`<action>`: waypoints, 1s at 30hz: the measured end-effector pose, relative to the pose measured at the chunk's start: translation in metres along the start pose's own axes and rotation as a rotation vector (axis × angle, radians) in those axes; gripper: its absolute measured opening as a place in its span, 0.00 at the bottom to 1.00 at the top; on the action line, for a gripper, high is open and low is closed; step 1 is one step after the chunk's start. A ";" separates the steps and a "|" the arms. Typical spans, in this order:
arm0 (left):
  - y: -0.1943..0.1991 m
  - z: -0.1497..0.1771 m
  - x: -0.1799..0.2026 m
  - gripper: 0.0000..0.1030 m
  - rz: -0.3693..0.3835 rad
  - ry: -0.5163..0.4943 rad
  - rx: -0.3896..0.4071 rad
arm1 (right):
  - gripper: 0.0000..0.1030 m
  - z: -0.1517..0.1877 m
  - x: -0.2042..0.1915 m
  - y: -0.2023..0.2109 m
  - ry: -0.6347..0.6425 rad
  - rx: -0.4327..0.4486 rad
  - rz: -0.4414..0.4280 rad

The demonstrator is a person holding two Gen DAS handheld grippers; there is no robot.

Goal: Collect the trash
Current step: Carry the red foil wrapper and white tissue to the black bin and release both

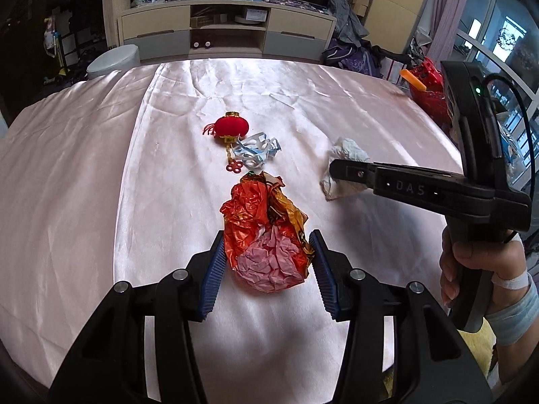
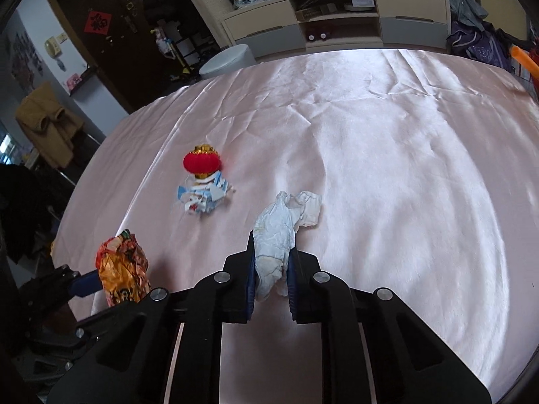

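A crumpled orange, red and pink wrapper (image 1: 269, 235) lies on the pink satin cloth (image 1: 101, 168). My left gripper (image 1: 267, 239) is shut on its near end, both blue pads against it. The wrapper also shows in the right wrist view (image 2: 123, 266). My right gripper (image 2: 273, 242) is shut on a crumpled white tissue (image 2: 279, 232), which also shows in the left wrist view (image 1: 343, 168), partly hidden behind the right gripper's finger (image 1: 387, 178). A red lantern ornament (image 1: 231, 127) and blue-white paper scraps (image 1: 257, 149) lie further out on the cloth.
The cloth-covered table (image 2: 404, 168) stretches far and right. A grey round stool (image 1: 113, 60) stands beyond the far left edge. A TV cabinet (image 1: 229, 30) is behind. Red bags (image 1: 429, 91) sit off the right edge.
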State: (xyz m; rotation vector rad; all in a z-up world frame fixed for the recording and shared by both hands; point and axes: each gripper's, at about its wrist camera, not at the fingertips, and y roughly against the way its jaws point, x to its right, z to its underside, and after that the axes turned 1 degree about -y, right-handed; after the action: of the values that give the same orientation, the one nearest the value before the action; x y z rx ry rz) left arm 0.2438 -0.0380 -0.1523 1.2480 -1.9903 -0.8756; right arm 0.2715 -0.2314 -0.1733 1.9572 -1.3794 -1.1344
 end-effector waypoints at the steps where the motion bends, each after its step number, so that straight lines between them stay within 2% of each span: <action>1: 0.004 0.004 0.001 0.45 0.002 0.004 0.001 | 0.16 0.006 0.000 0.007 -0.002 0.004 0.004; 15: 0.063 0.091 0.034 0.45 0.013 0.007 0.002 | 0.16 0.113 -0.020 0.104 0.003 0.073 0.049; 23: 0.081 0.144 0.044 0.45 0.011 0.009 -0.027 | 0.16 0.177 -0.026 0.105 -0.008 -0.004 0.046; 30: 0.072 0.184 0.051 0.45 0.011 0.003 -0.090 | 0.16 0.216 -0.034 0.092 -0.004 -0.069 0.055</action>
State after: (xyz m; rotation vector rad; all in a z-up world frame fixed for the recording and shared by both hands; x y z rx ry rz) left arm 0.0452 -0.0232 -0.1950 1.1862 -1.9321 -0.9463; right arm 0.0372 -0.2189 -0.2069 1.8585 -1.3690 -1.1458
